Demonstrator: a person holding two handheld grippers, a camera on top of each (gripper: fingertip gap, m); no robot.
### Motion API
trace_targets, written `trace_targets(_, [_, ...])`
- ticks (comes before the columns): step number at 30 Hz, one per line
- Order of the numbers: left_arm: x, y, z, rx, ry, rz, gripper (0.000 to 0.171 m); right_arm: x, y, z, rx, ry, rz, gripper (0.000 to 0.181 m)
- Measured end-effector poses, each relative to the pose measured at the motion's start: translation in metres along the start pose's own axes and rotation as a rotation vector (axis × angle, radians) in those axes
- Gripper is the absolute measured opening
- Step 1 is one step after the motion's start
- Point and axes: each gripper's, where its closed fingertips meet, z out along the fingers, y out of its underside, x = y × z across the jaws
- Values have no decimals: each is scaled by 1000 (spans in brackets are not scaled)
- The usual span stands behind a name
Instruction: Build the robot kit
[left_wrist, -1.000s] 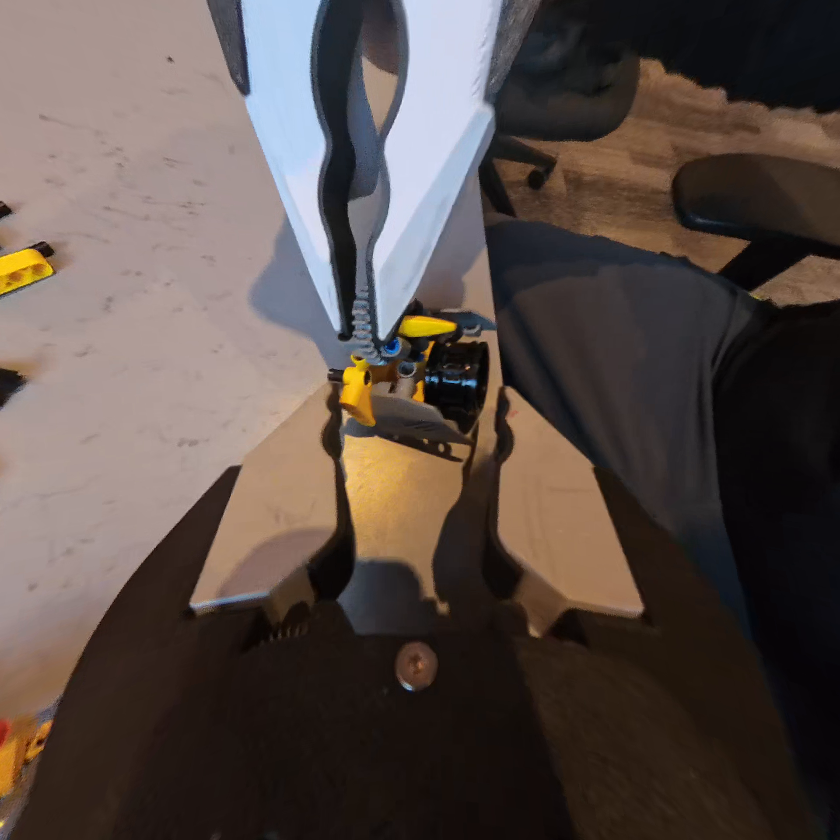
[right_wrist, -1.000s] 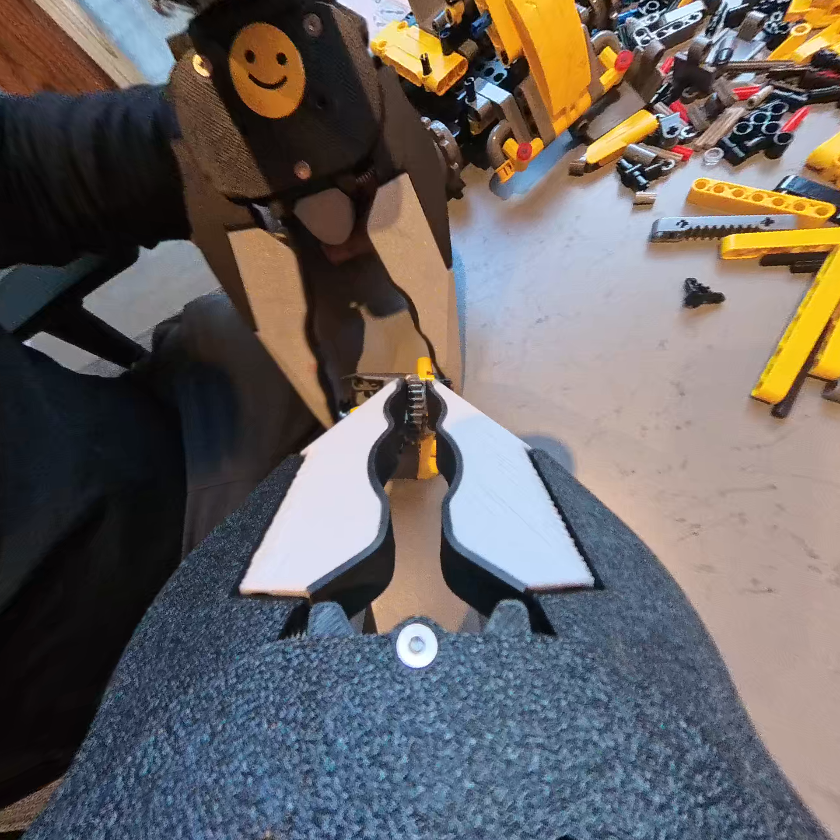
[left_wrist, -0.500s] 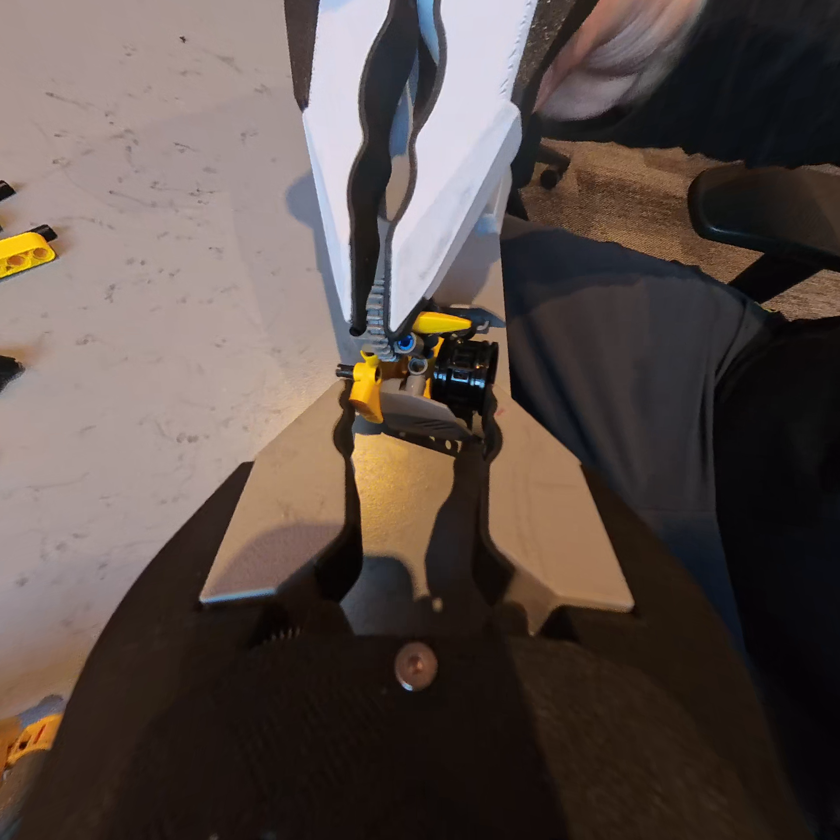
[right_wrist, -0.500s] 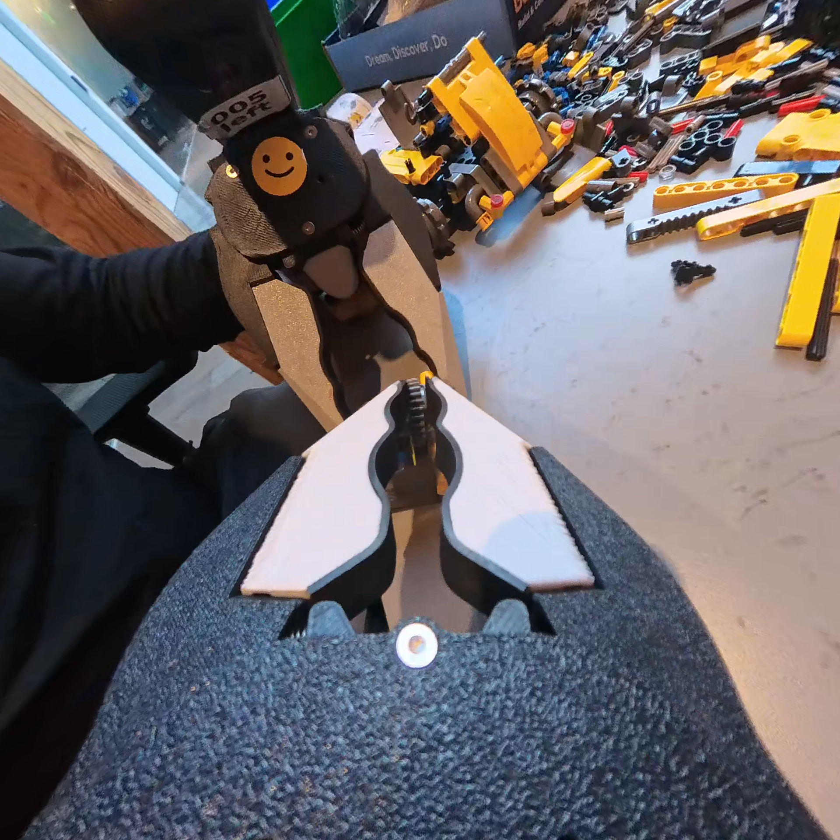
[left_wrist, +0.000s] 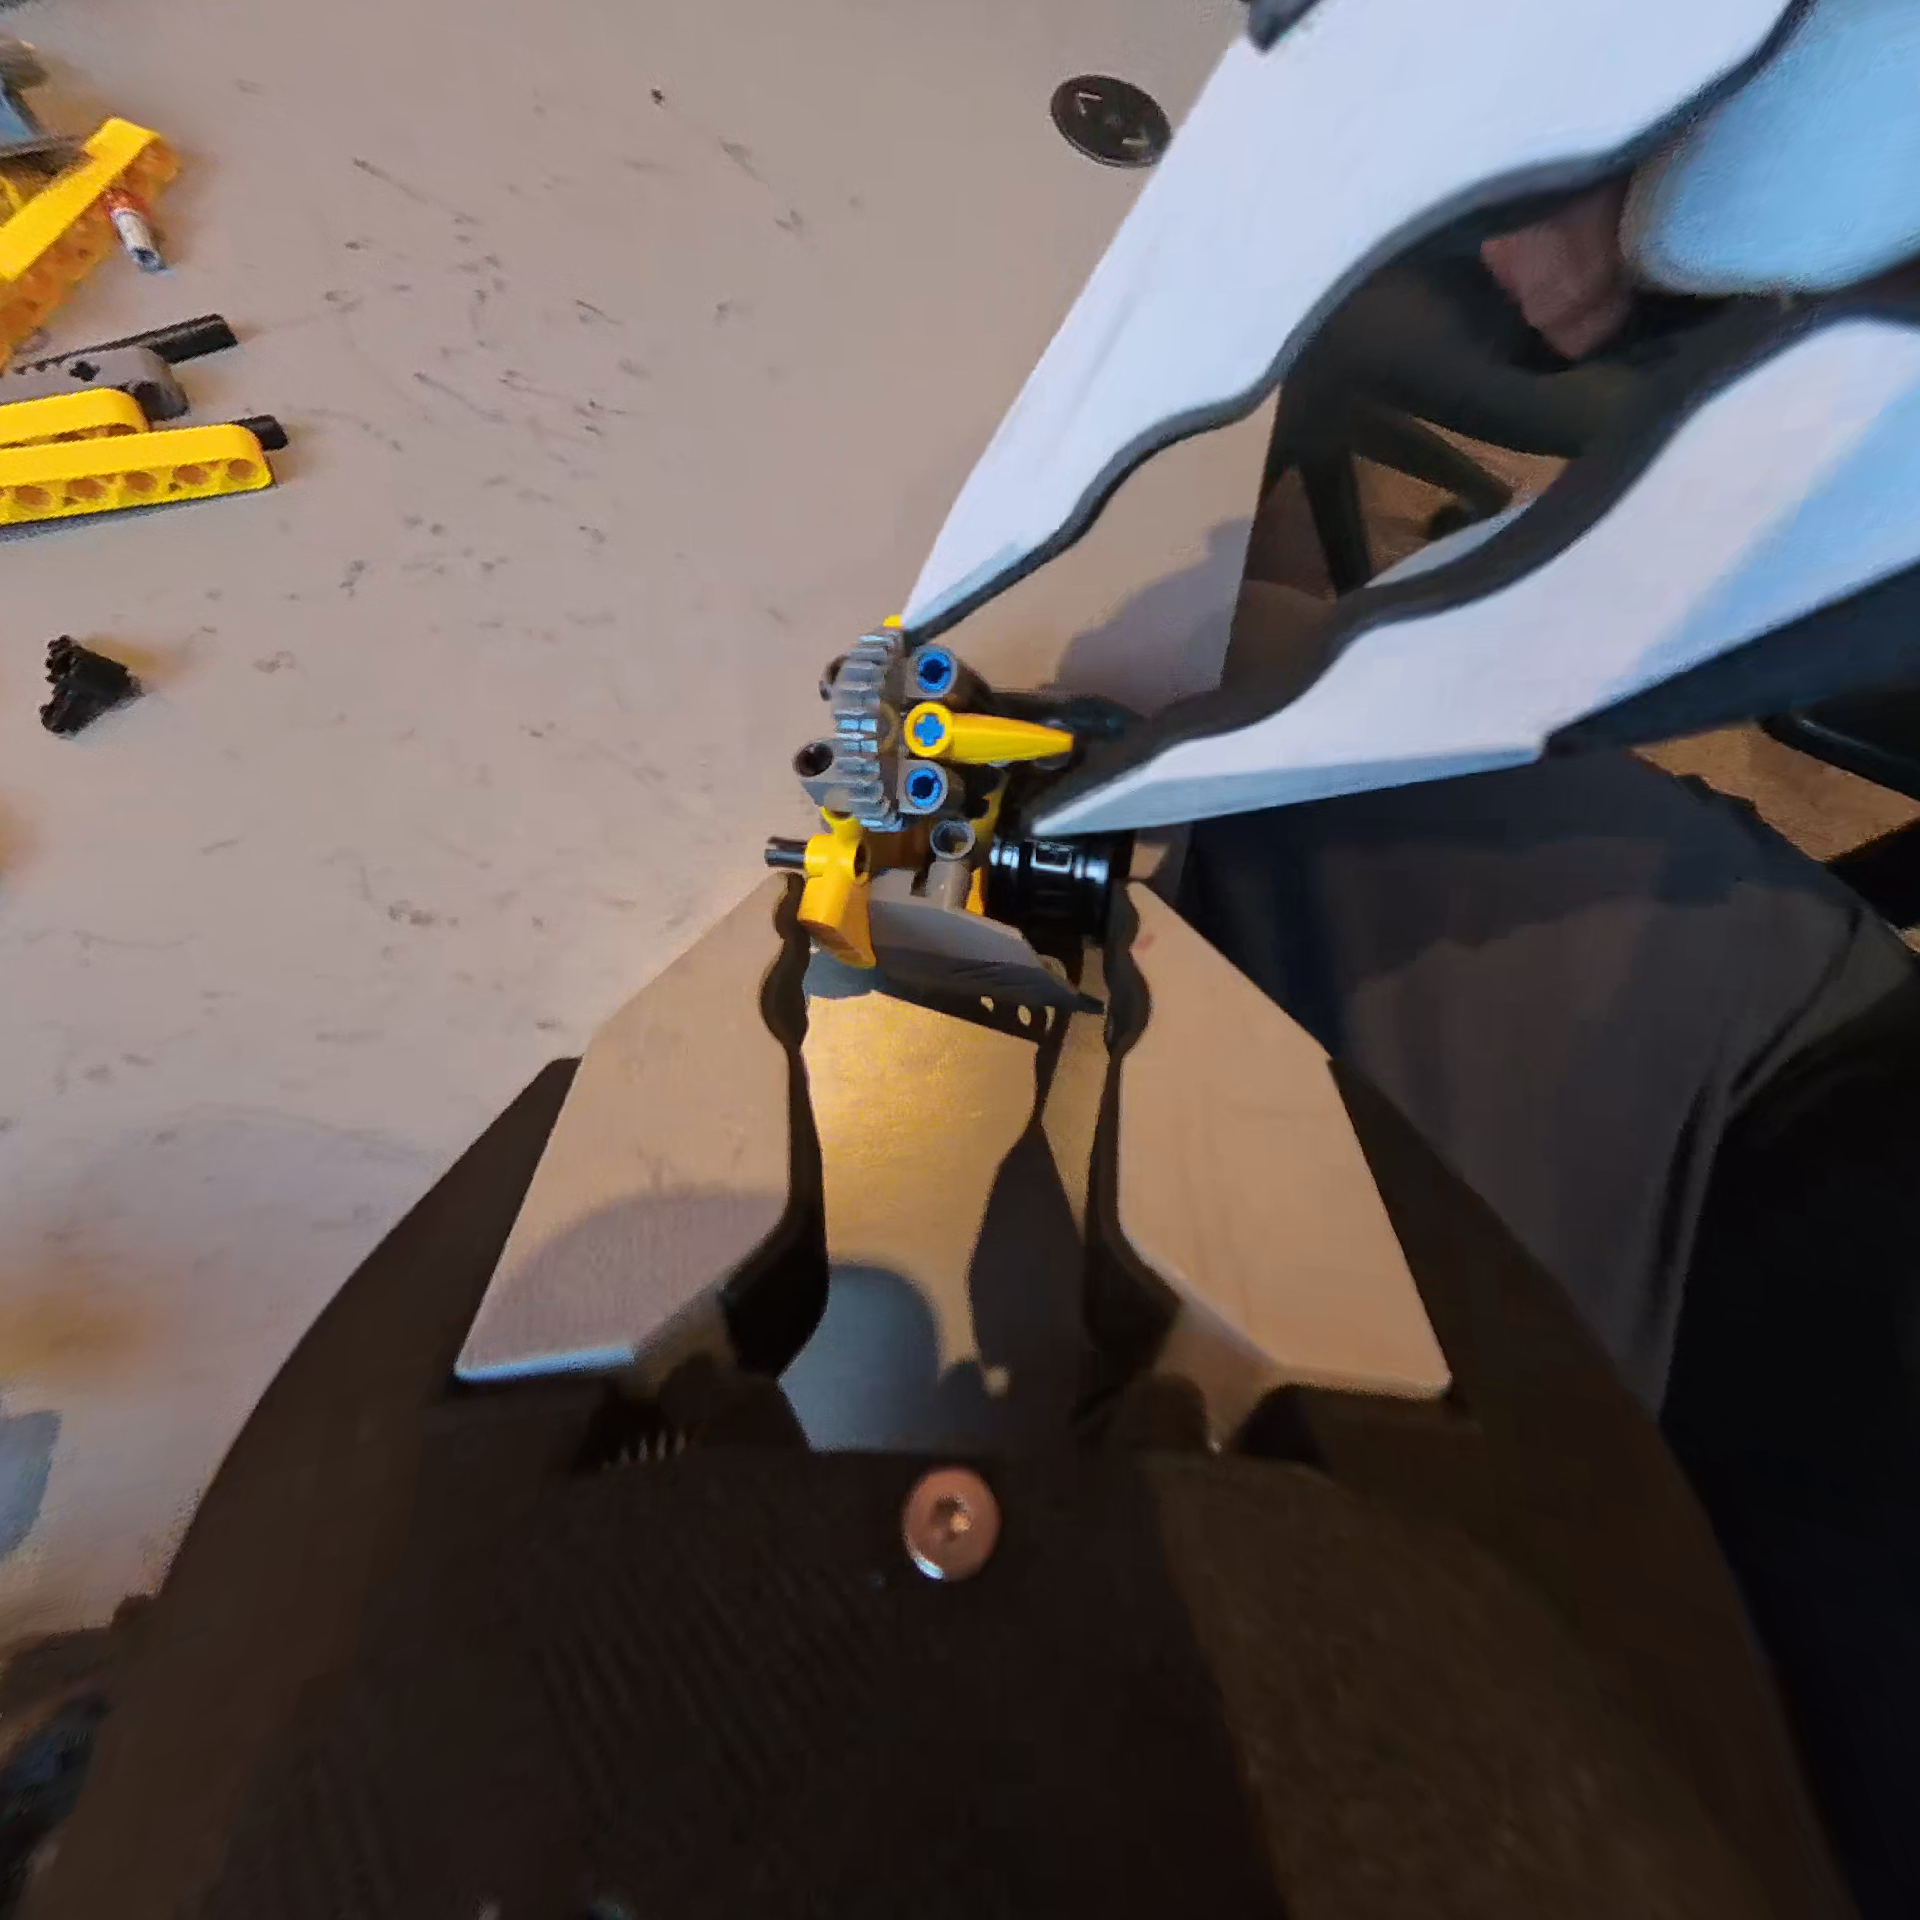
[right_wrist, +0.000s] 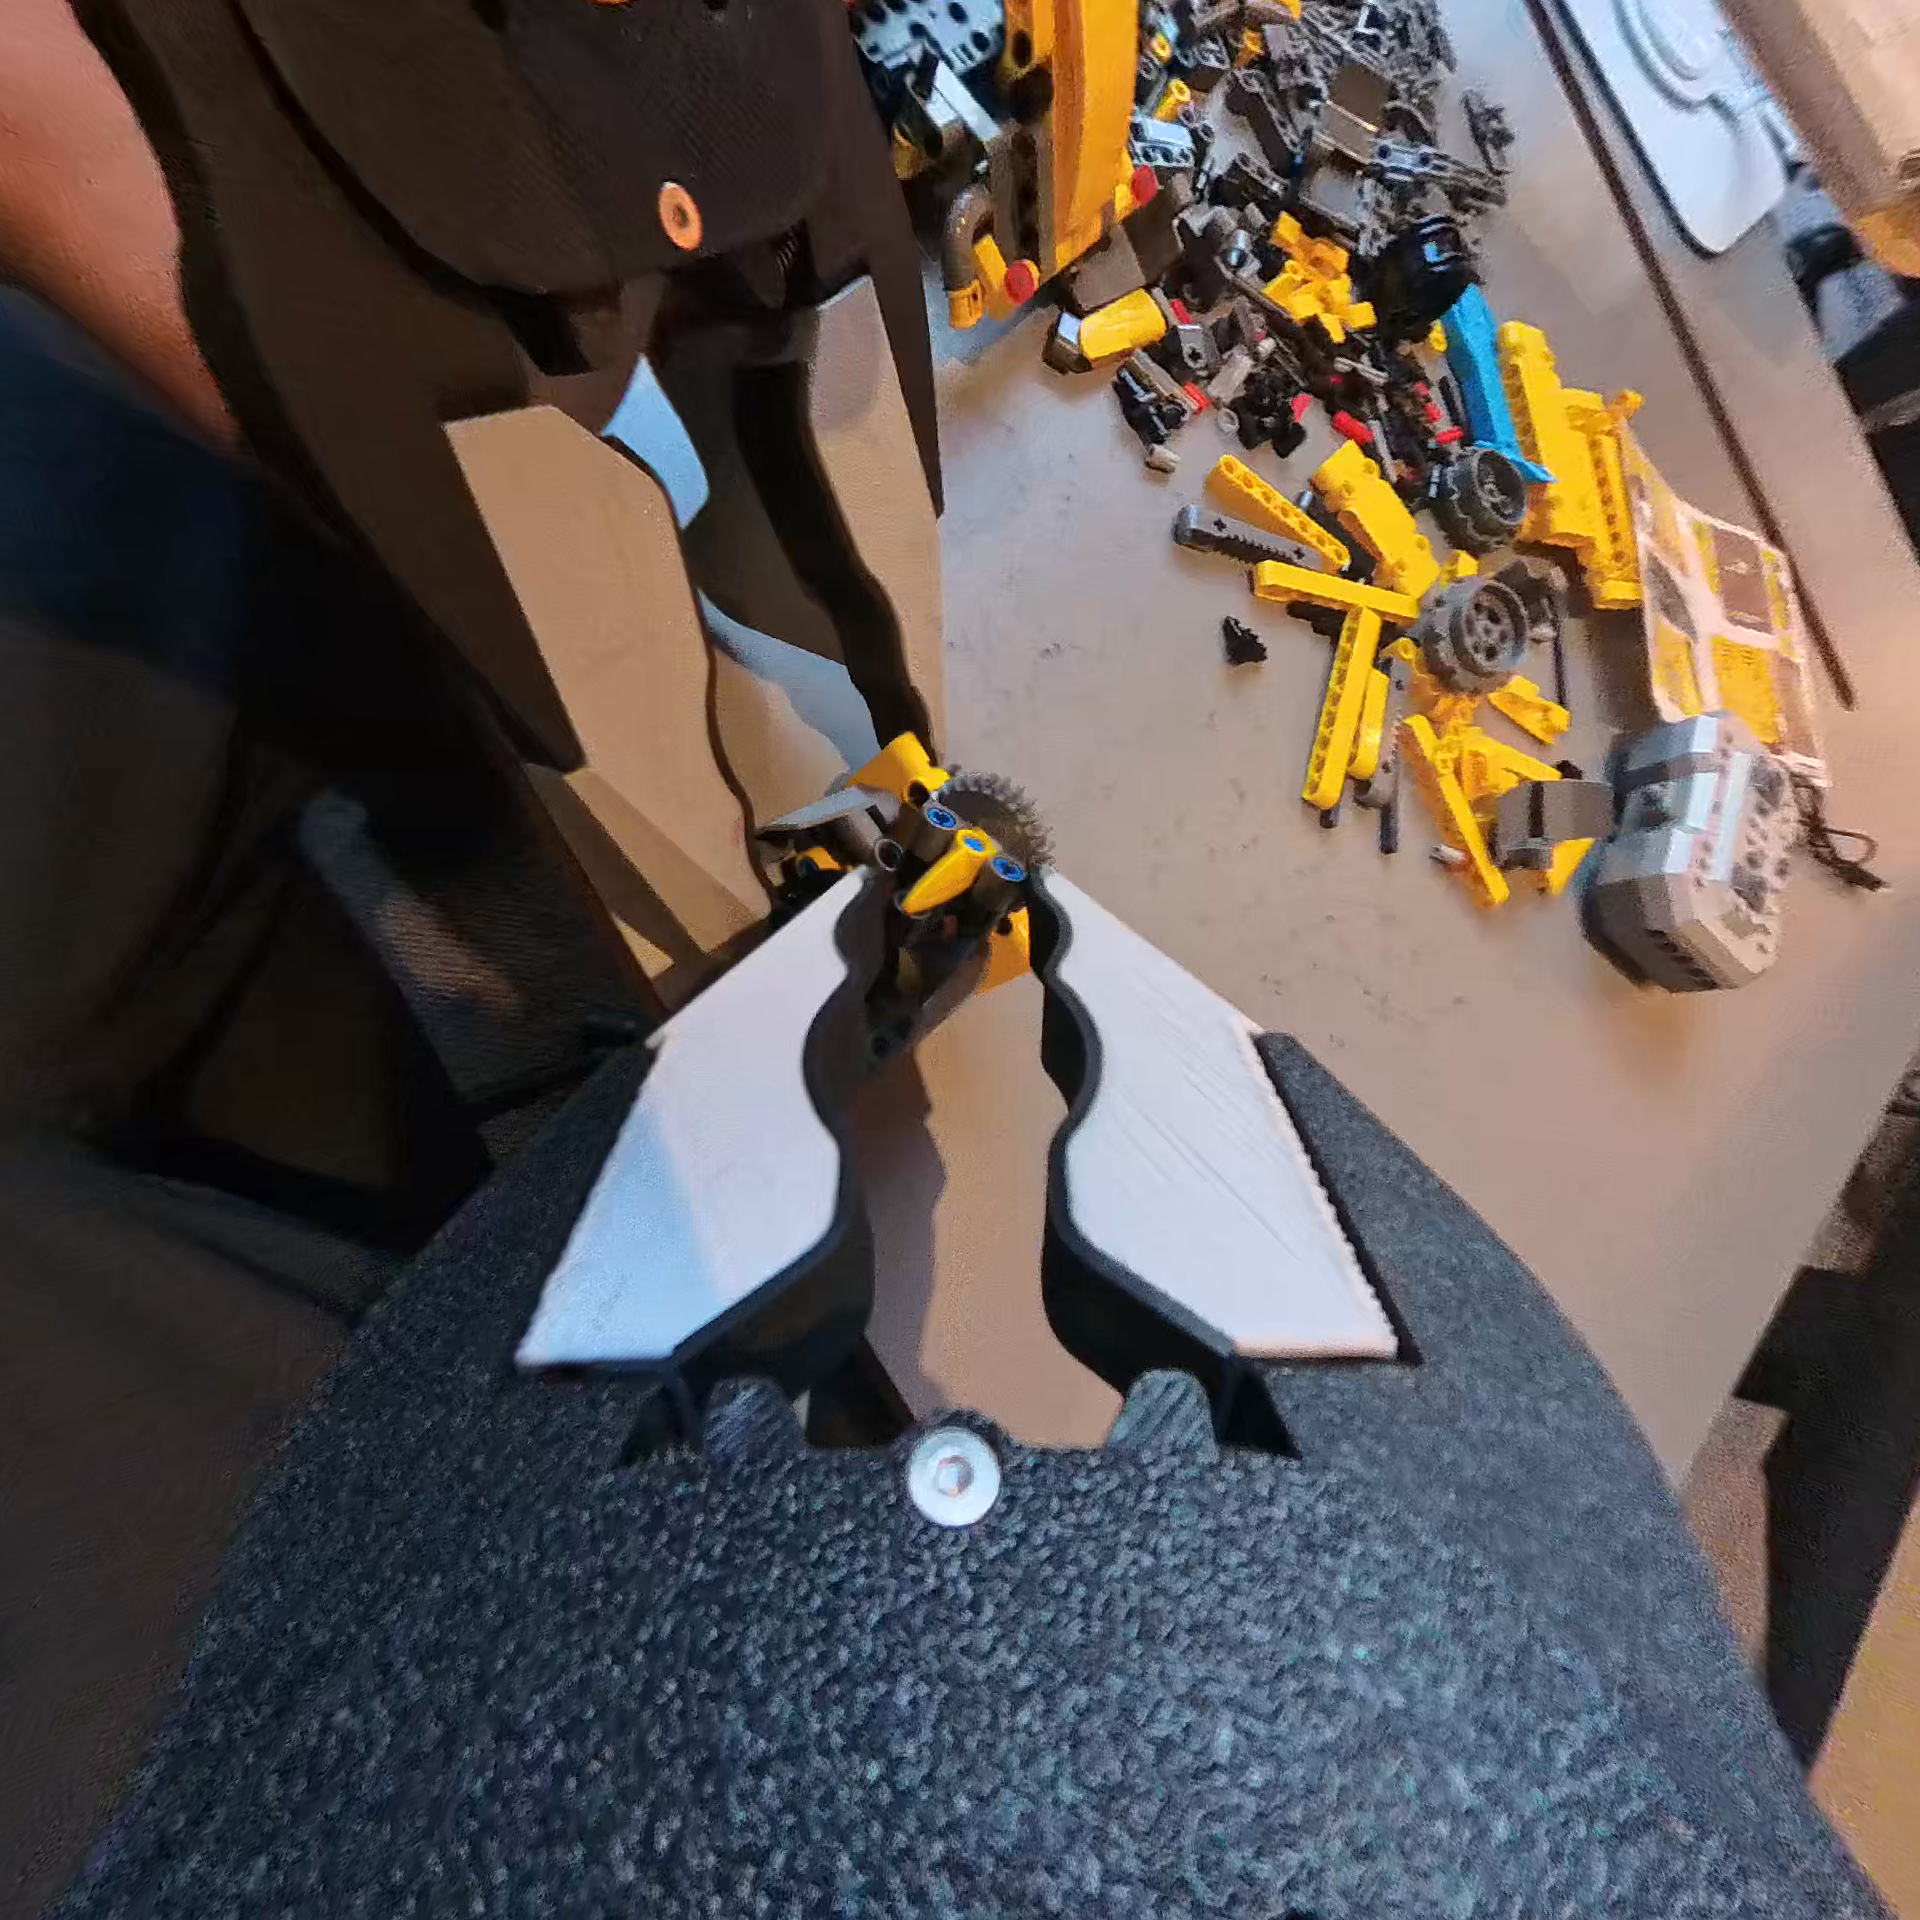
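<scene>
A small brick assembly (left_wrist: 914, 748) of yellow, grey and black parts, with a grey gear and blue pins, hangs over the table's near edge. My left gripper (left_wrist: 948, 904) is shut on it: one grey finger presses the yellow connector, the other the black hub. My right gripper (right_wrist: 951, 888), with white fingers, is open. Its jaws stand apart on either side of the assembly (right_wrist: 956, 862), just short of the gear. In the left wrist view the right gripper (left_wrist: 971, 722) comes in from the upper right. In the right wrist view the left gripper (right_wrist: 836, 831) reaches down from the upper left.
A pile of yellow, black and grey bricks (right_wrist: 1351, 312), two wheels (right_wrist: 1475, 623) and a grey motor block (right_wrist: 1694, 862) lie across the table. Yellow beams (left_wrist: 125, 473) and a small black piece (left_wrist: 83, 686) lie to the left. A person's dark-trousered legs (left_wrist: 1558, 1039) are beside the table edge. Only a small space, under 4 cm, lies between the two pairs of fingers.
My left gripper closed on the assembly. My right gripper, first shut on the grey gear, let go, opened and swung round to the right side of the assembly.
</scene>
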Motion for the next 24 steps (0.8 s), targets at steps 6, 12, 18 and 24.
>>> trace_targets(6, [-5, -3, -2, 30, -100, -7, 56, 5, 0, 5, 32, 54, 129, 22])
trace_targets(12, [-13, -4, -3, 43, -153, -31, 56, 11, -4, 10, 174, 21, 361, 17])
trace_targets(18, [-14, -5, -4, 56, -121, -72, 56, 12, -6, 10, 266, -187, 634, 20])
trace_targets(24, [-9, -3, 0, 28, -76, -69, 56, 8, -5, -4, 114, -66, 172, 19])
